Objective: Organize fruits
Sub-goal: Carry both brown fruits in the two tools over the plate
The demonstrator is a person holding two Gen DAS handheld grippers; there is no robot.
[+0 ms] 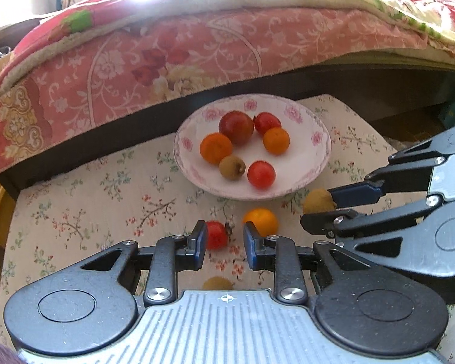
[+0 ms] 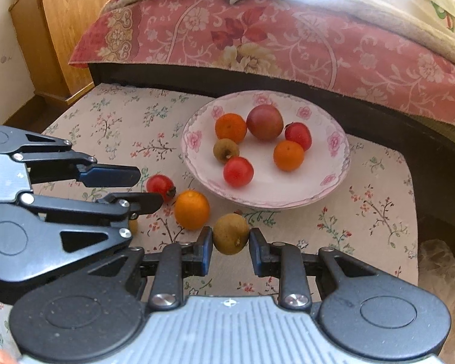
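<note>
Six fruits already in the floral plate, centre of frame. Still loose on the tablecloth below the plate: red fruit, orange, a brownish one half hidden low in the left view.

Left gripper: pads look nearly together, gap empty; red fruit sits on the cloth beyond the left finger.

Right gripper: pinching a kiwi.

I'd call it about two-thirds done. No readable labels or writing anywhere.

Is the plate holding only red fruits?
No: in the left wrist view the plate also holds two orange fruits and a brown kiwi-like fruit beside the red ones.
</note>
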